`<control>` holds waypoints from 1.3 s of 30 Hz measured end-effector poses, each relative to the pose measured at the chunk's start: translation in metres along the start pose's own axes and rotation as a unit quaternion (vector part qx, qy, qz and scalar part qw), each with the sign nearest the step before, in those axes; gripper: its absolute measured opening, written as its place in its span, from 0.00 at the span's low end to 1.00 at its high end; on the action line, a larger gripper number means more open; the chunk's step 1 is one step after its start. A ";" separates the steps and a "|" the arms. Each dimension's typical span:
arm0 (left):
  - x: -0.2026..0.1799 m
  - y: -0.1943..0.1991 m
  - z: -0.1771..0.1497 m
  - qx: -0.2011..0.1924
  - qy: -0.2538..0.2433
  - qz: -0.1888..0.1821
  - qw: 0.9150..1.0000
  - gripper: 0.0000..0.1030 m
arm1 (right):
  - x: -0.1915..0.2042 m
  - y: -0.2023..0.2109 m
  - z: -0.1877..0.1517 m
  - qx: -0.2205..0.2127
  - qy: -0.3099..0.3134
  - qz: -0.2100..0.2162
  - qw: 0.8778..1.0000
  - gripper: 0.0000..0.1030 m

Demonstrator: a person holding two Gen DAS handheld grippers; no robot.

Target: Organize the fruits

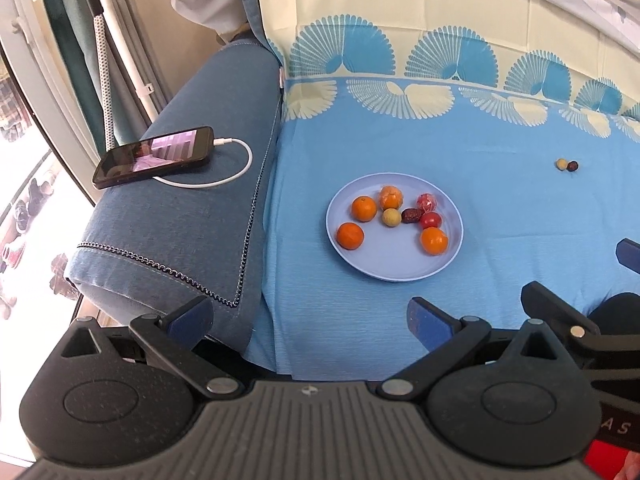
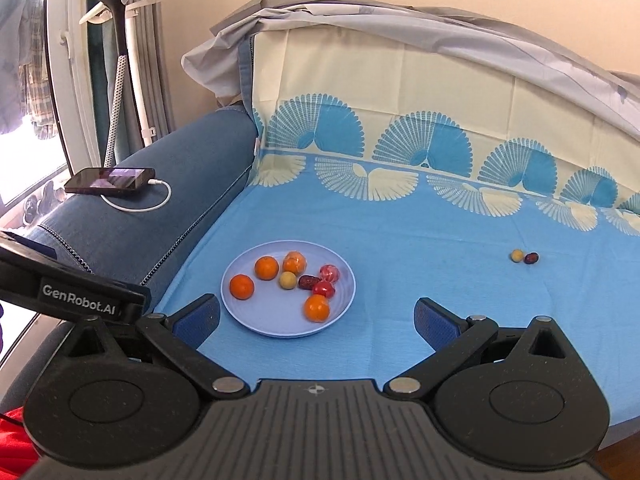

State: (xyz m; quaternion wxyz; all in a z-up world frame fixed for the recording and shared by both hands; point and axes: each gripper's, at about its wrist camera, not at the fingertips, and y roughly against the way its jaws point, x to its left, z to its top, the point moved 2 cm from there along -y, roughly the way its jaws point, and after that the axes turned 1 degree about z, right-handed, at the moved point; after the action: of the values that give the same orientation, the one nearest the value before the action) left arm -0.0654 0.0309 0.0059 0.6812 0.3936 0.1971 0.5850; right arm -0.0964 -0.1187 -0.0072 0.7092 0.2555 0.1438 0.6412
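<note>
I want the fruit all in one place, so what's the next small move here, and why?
Probably reach the right gripper, which is open and empty, toward the two small fruits lying on the cloth off to the right. The other fruit already sits on the plate, and those two are nearer the right side than the left gripper.

a home living room, by the look of it: a blue fabric sofa (image 2: 180, 184) draped with a fan-patterned sheet (image 2: 400, 220), a phone (image 2: 110, 180) charging on the armrest by a white cable (image 2: 160, 202), a garment steamer stand (image 2: 120, 60) by curtains (image 2: 154, 60) and a bright window (image 2: 24, 120).
</note>
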 end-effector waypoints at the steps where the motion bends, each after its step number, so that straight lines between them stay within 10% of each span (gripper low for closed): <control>1: 0.000 -0.001 0.000 0.001 0.001 -0.001 1.000 1.00 | 0.000 0.000 0.000 0.001 -0.001 0.000 1.000 0.99; 31: -0.016 -0.055 0.022 0.063 -0.008 -0.015 0.998 1.00 | -0.020 -0.053 -0.009 0.042 -0.040 0.007 0.998 0.99; 39: -0.047 -0.084 0.051 0.074 -0.032 -0.016 0.997 1.00 | -0.076 -0.087 -0.022 0.062 -0.111 -0.061 0.990 0.99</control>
State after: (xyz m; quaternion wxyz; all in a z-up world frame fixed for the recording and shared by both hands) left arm 0.0142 -0.0295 -0.0364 0.6658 0.4580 0.2240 0.5448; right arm -0.0456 -0.1935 -0.0828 0.7412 0.3592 0.1196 0.5543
